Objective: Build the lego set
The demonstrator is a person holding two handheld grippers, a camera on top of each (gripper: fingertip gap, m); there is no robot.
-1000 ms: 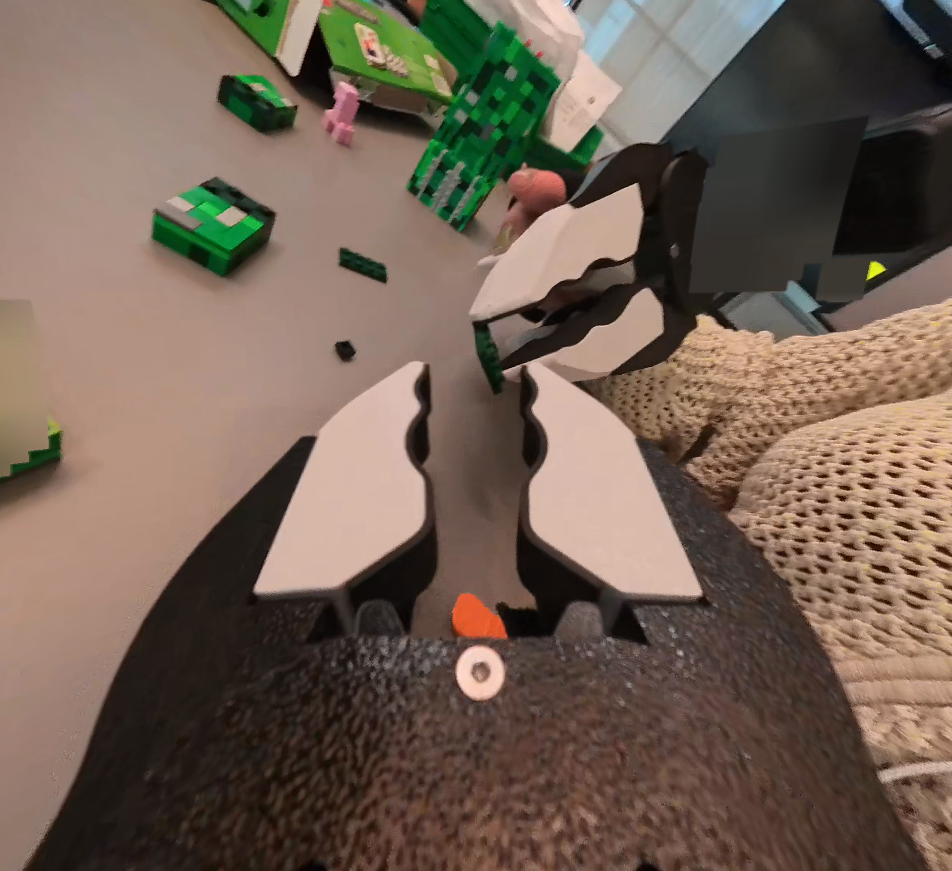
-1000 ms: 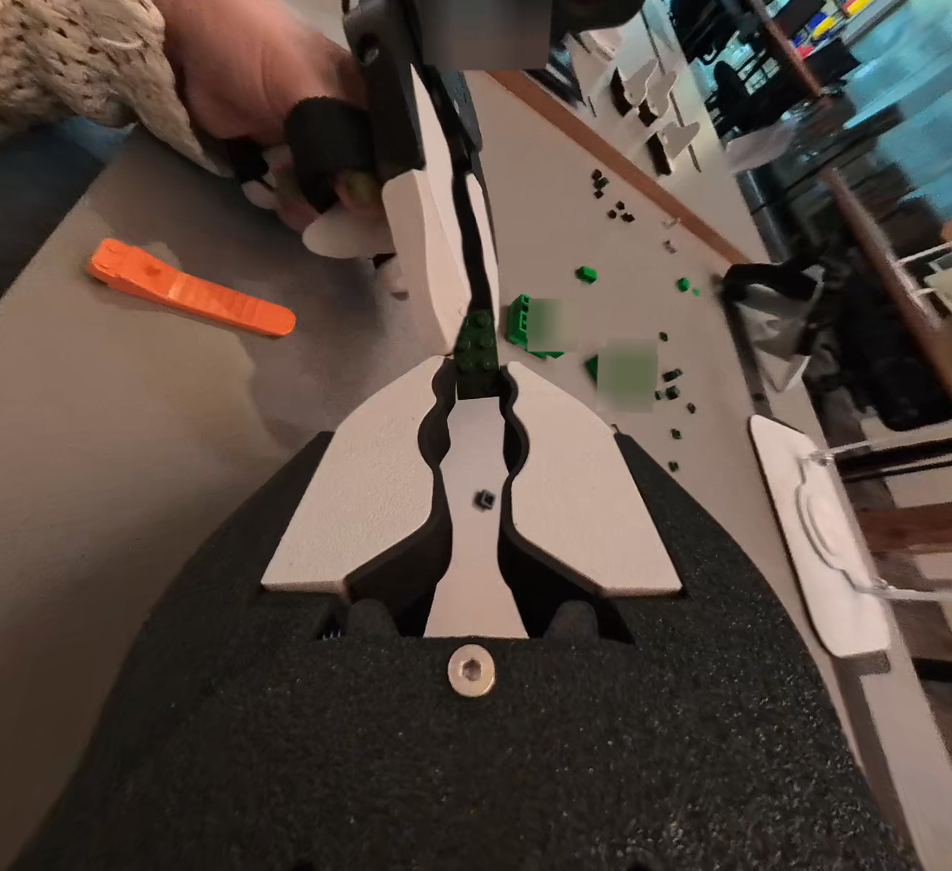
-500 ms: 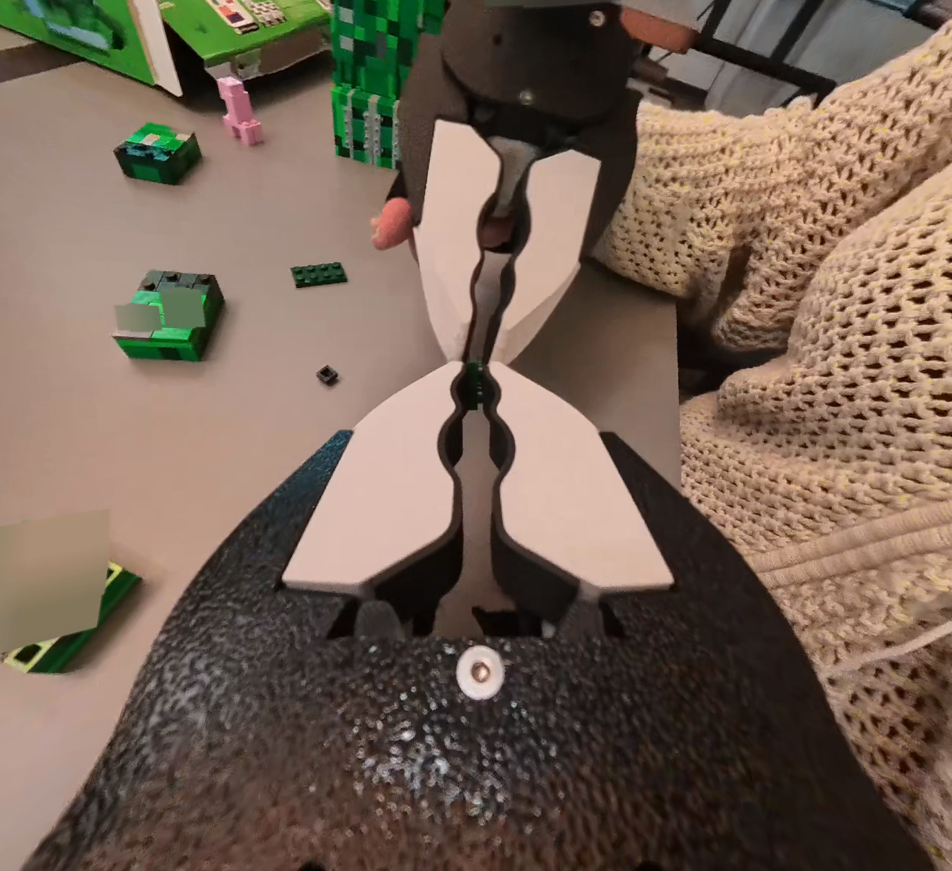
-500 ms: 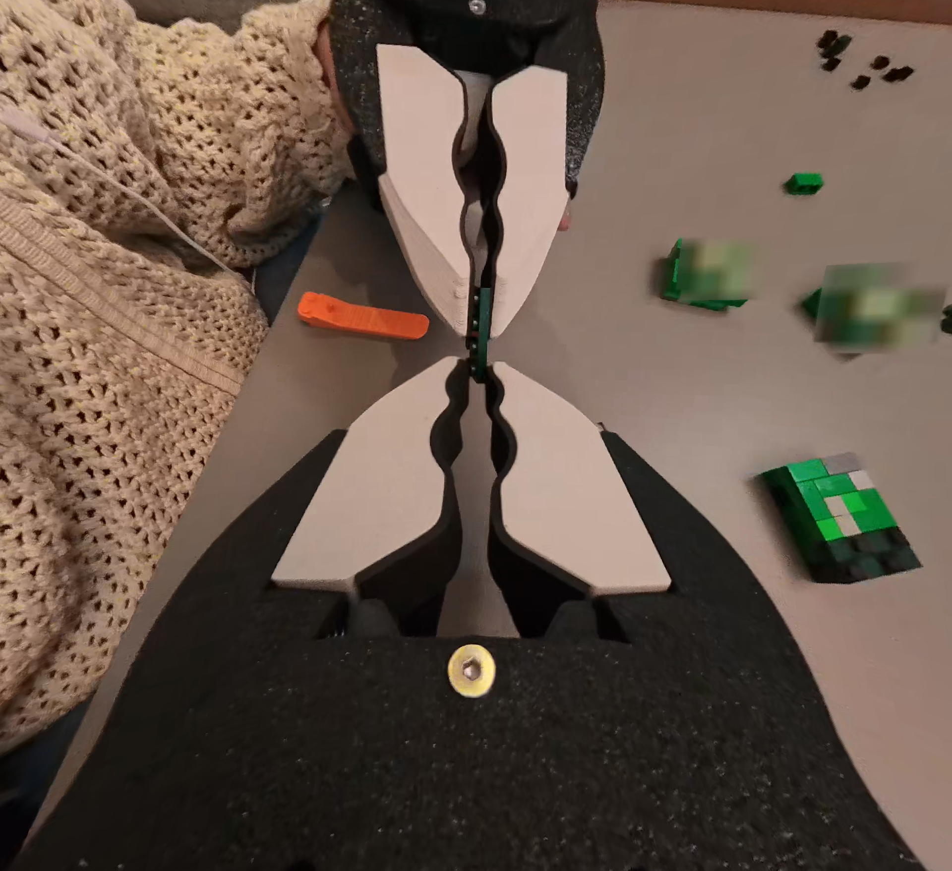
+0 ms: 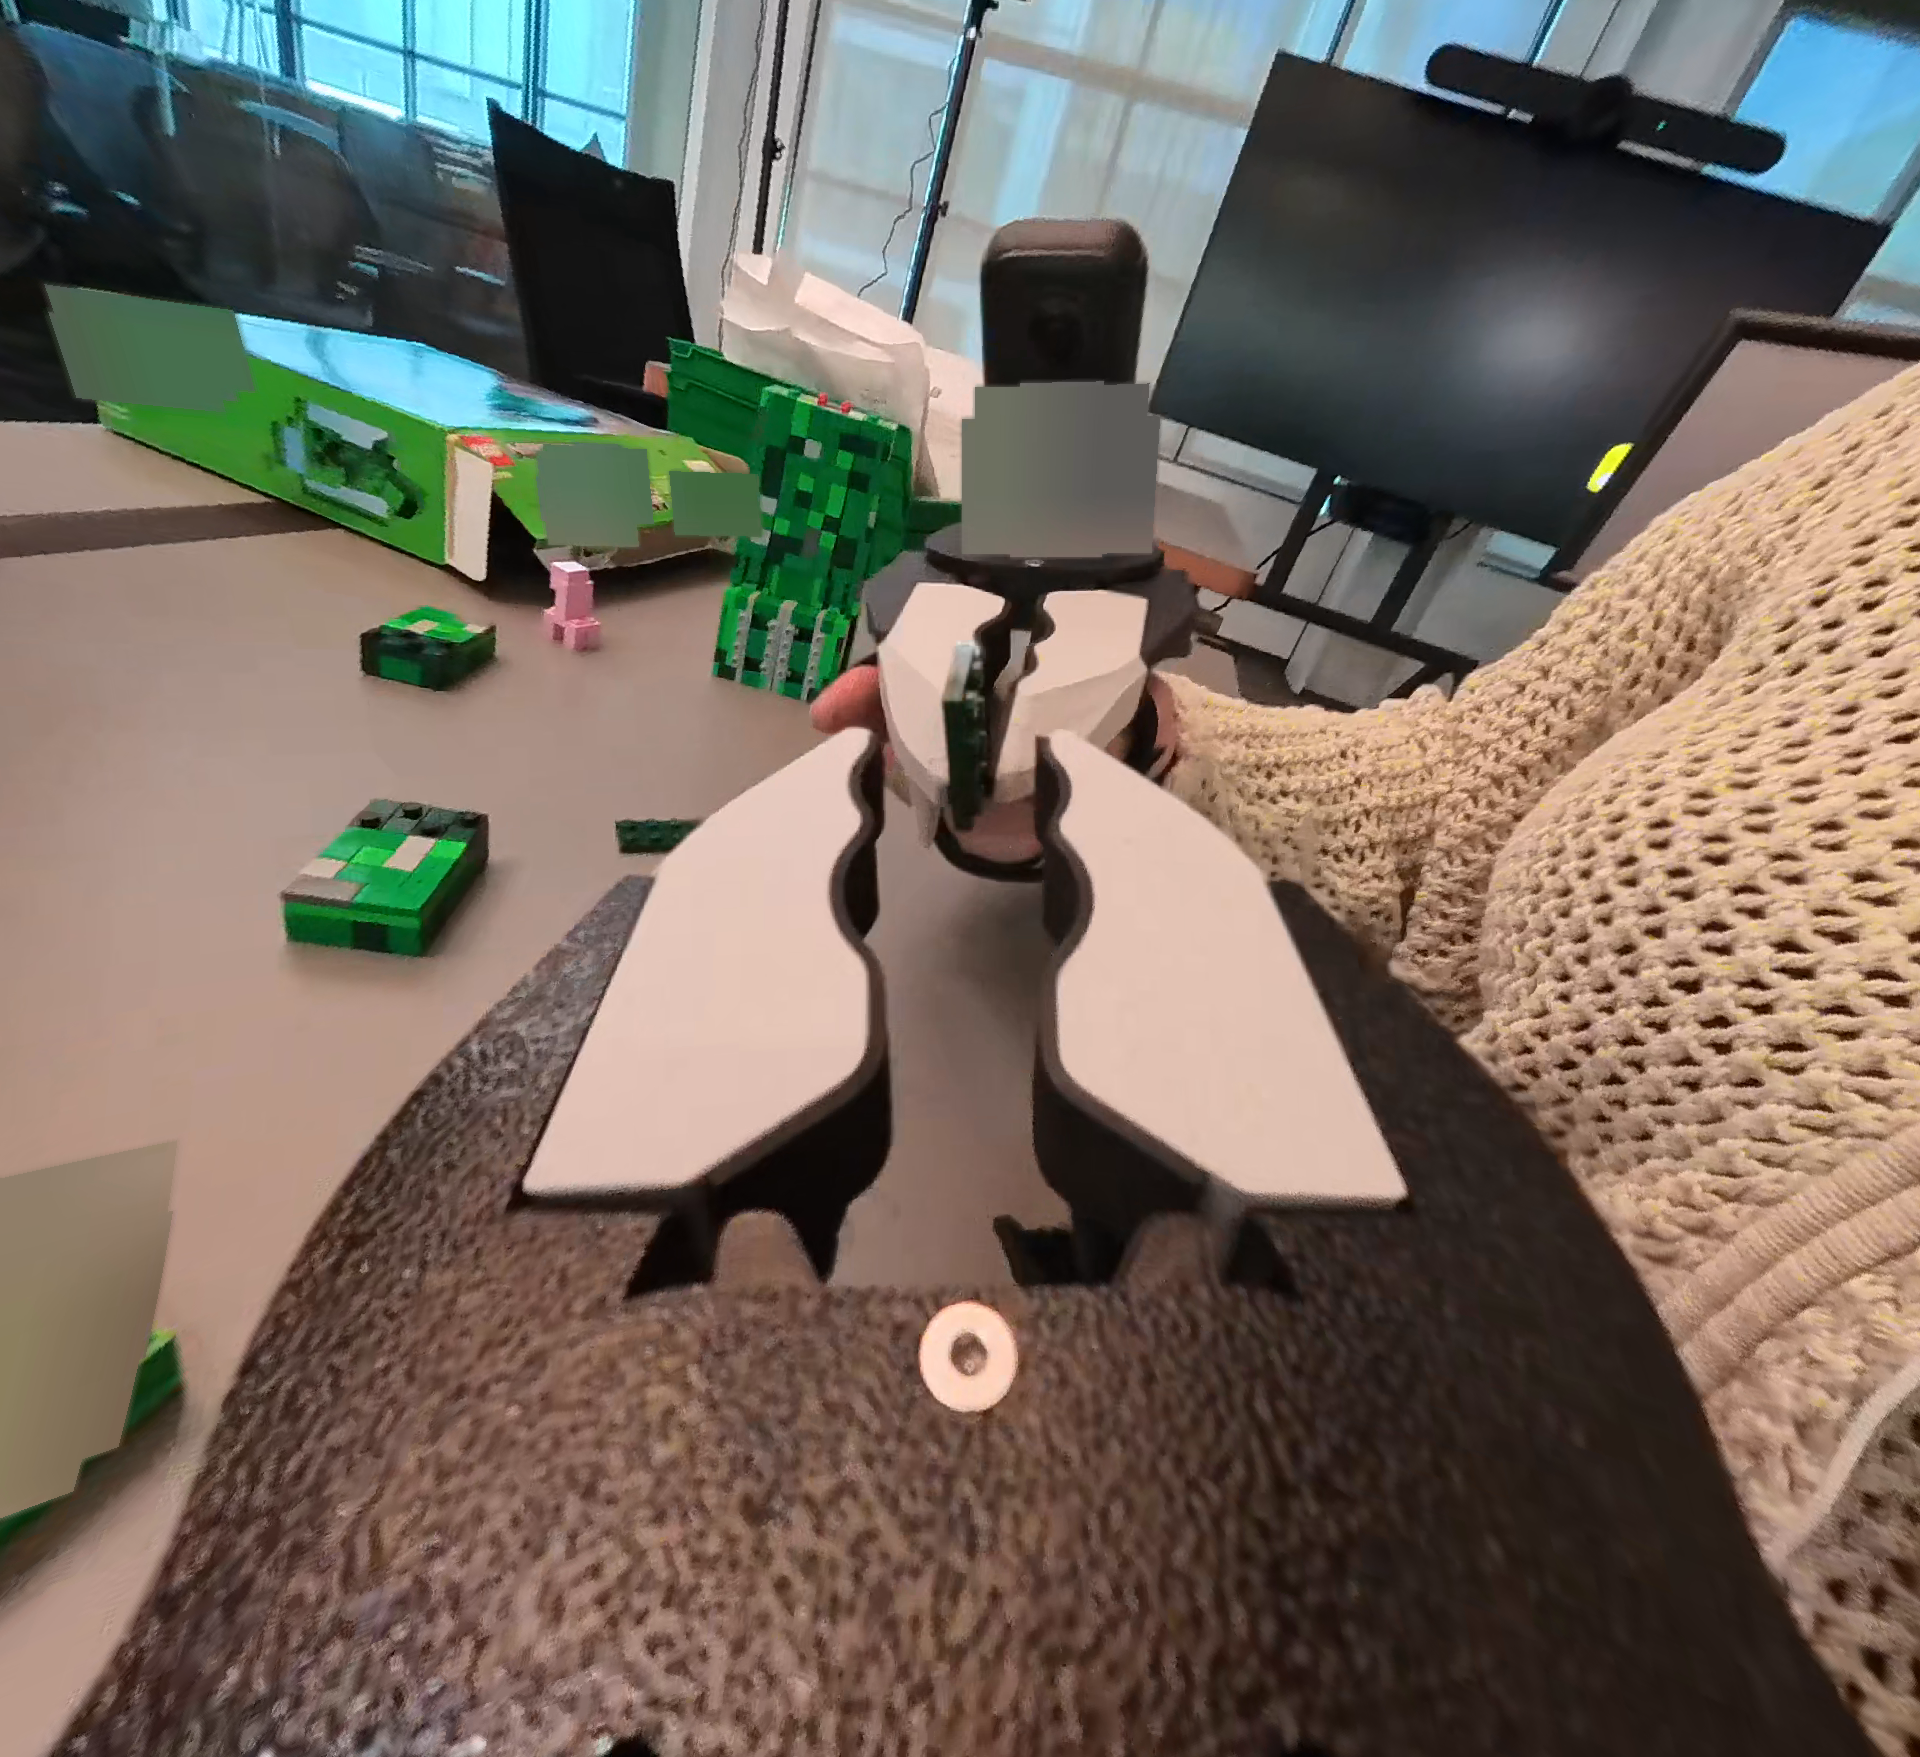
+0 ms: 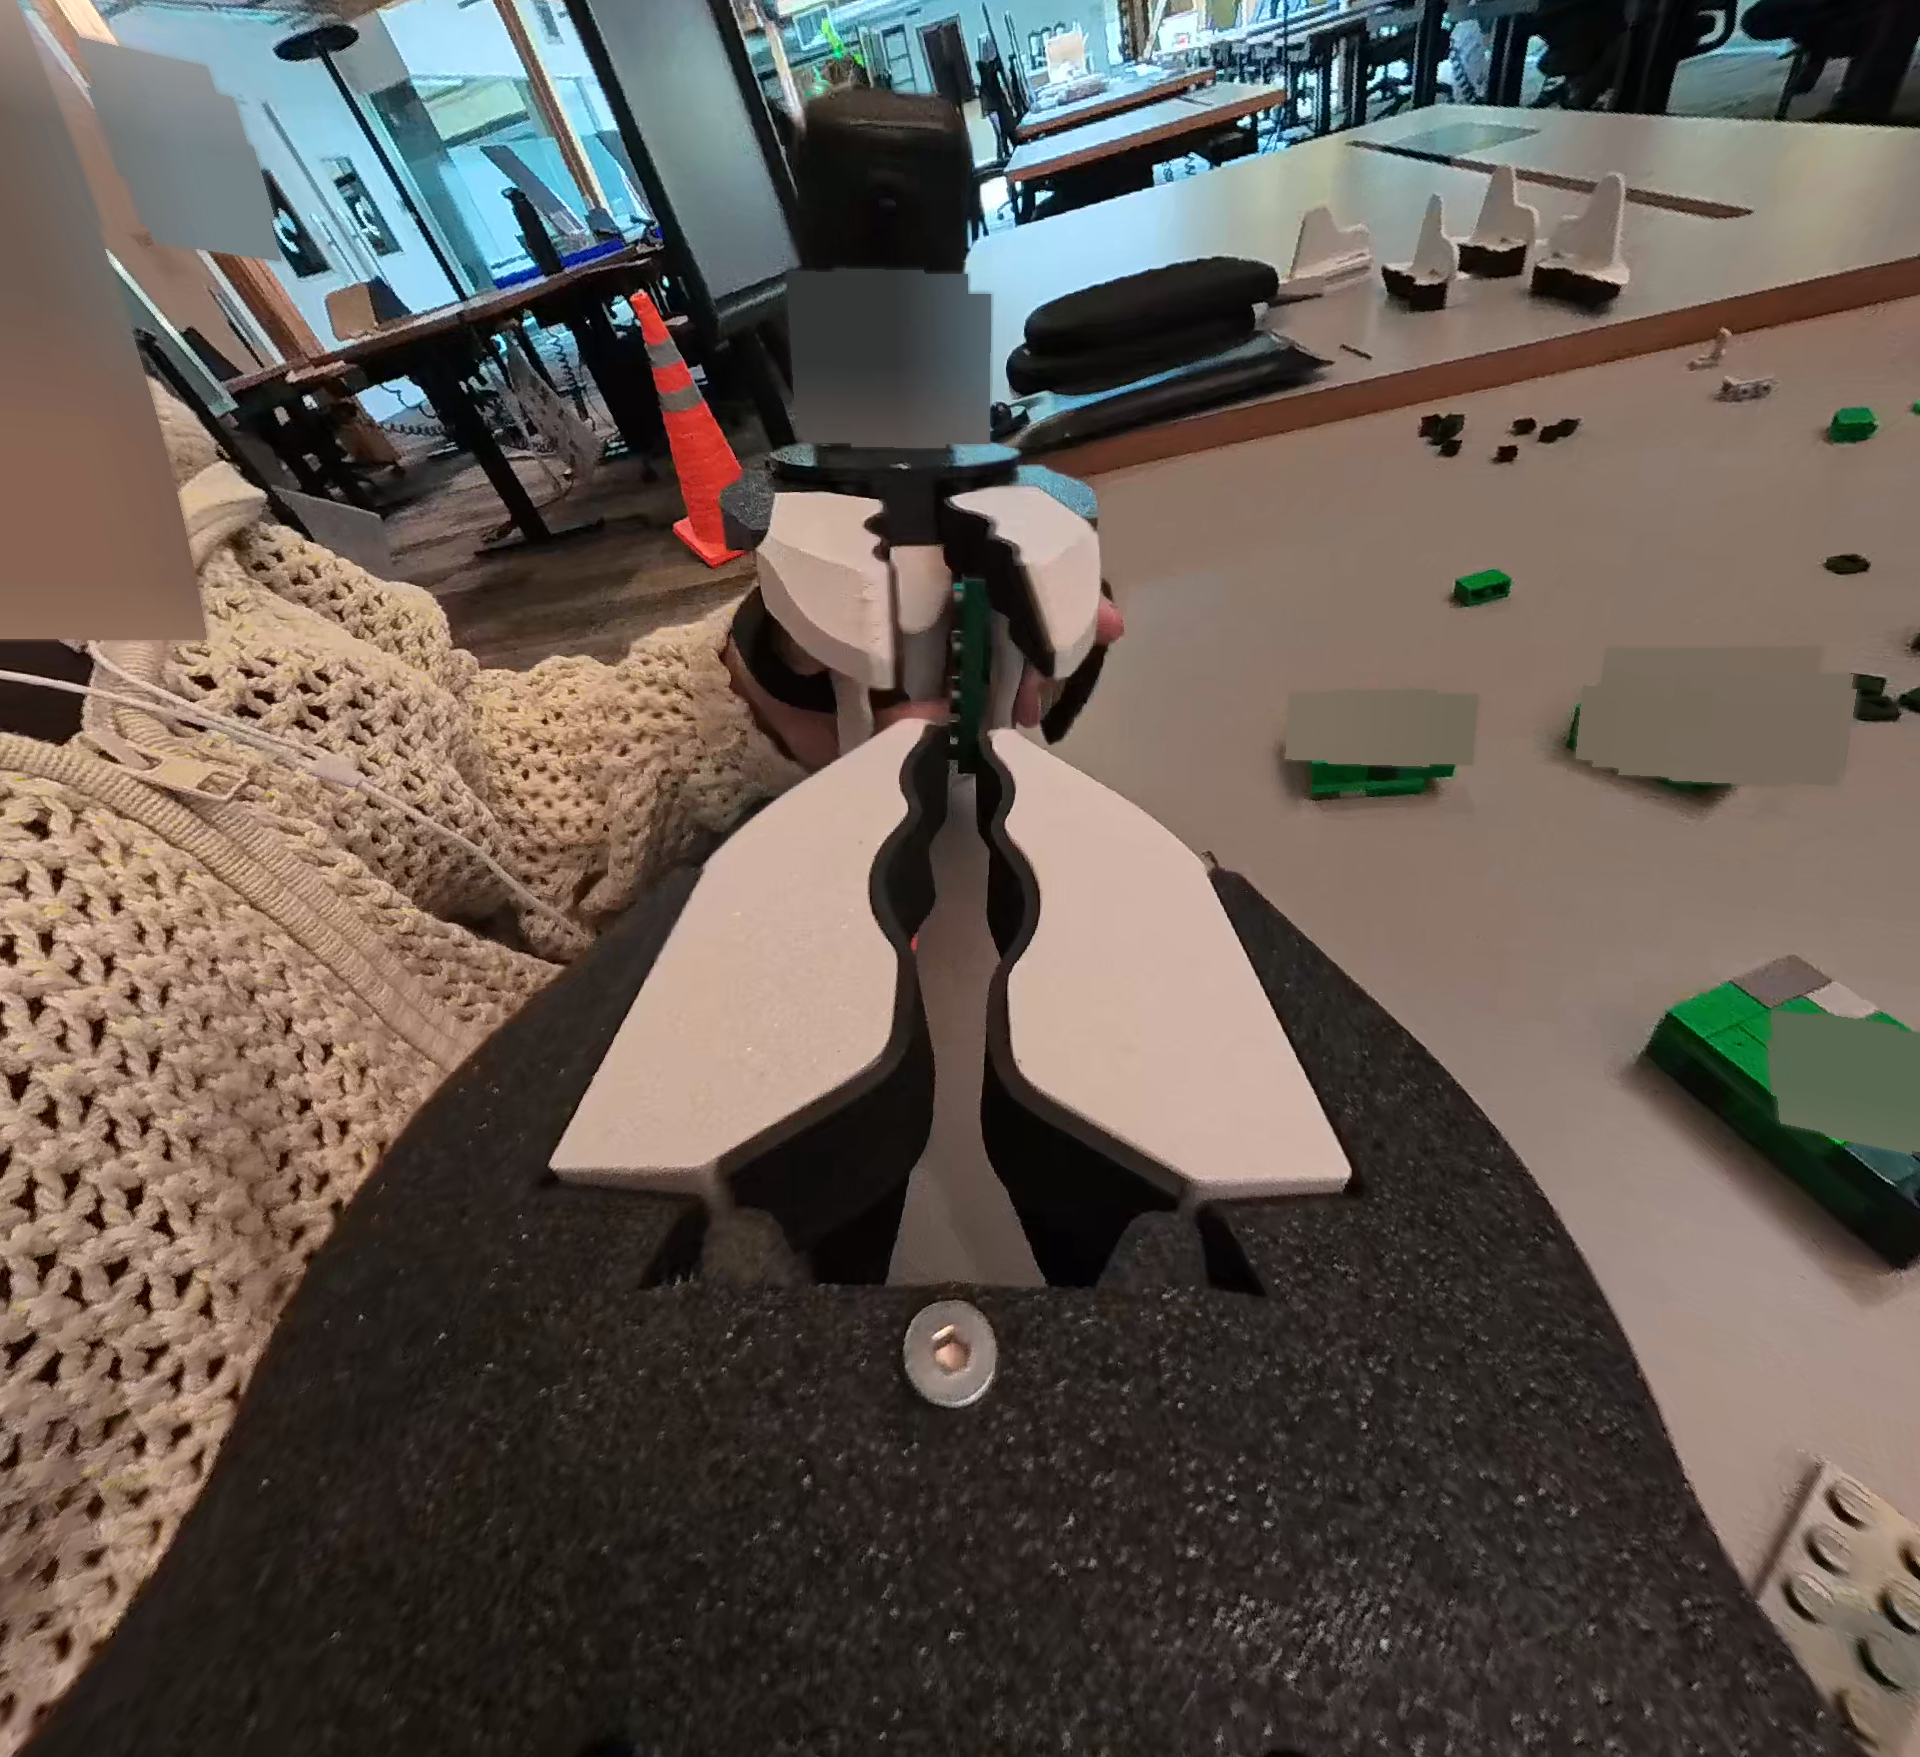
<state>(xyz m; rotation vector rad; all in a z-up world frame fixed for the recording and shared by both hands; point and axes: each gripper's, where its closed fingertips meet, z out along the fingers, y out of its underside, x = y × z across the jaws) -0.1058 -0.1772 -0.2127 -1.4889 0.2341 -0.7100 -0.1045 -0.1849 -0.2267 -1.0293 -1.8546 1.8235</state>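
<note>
The grey counter (image 5: pixel 208 720) carries a green cardboard box (image 5: pixel 343 450) lying on its side with one end flap open; what is inside cannot be seen. Beside it stands a tall green block figure (image 5: pixel 810 554), with flat green builds (image 5: pixel 384 886) nearer. Half a second ago both claws pinched the dark green plate (image 6: pixel 971 668) tip to tip. Now the left claw (image 5: pixel 956 751) has spread wide and let go, while the right claw (image 6: pixel 956 741) stays narrow, gripping the plate upright above the counter.
</note>
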